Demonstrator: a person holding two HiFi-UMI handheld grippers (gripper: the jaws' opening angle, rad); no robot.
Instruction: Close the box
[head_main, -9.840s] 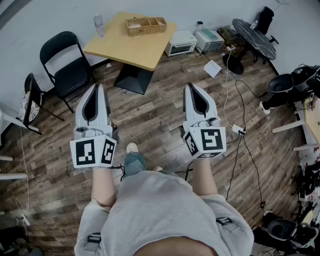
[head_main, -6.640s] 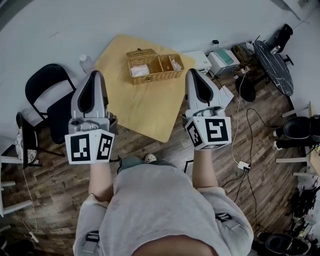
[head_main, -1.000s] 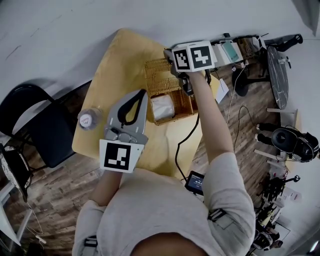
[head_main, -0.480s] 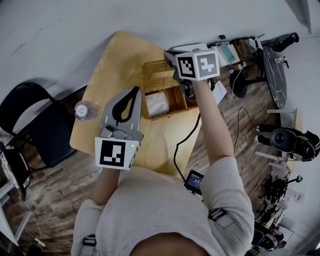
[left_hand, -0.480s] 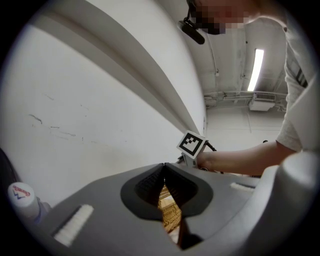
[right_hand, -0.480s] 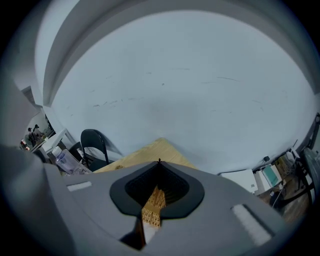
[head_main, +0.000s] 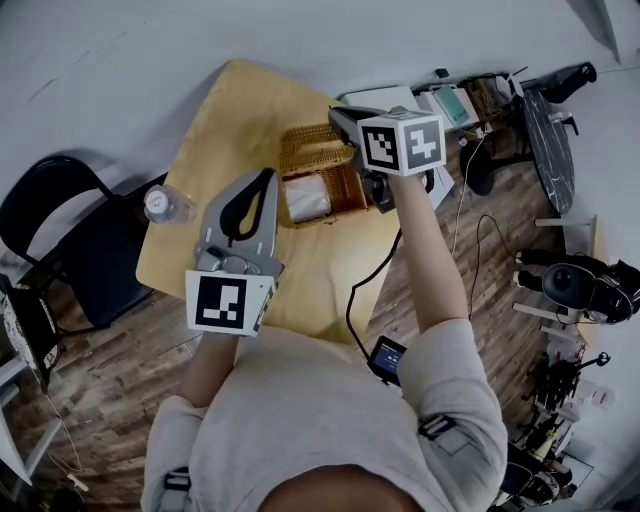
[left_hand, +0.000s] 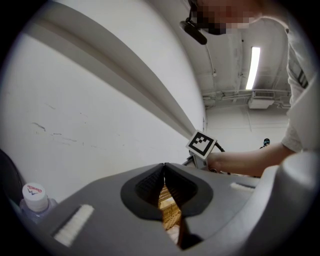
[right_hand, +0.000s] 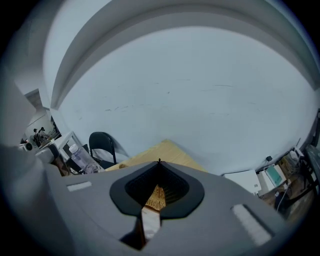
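1. Over the near half of the light wooden square table (head_main: 310, 265), the left gripper (head_main: 266, 178) hovers with its marker cube toward the person. Its jaws are narrow, tips pressed together with nothing between them. Only wicker shows through the slit below the tips.
2. On the table's left corner a clear plastic water bottle with a white cap (head_main: 158, 205) stands upright.
3. Past the table's middle, toward its far right edge, the woven wicker box (head_main: 332, 186) rests on the tabletop. A white cloth (head_main: 305, 198) shows in its uncovered near compartment. Whether the wicker strip along its far side is a raised lid, I cannot tell.
4. Above the table's far right edge, the right gripper (head_main: 338, 116) hangs over the box's right end, tilted downward. Its jaws also meet at the tips and grip nothing.
5. Left of the table stands a black folding chair (head_main: 60, 240), and beyond the table rises a plain white wall (head_main: 150, 50).
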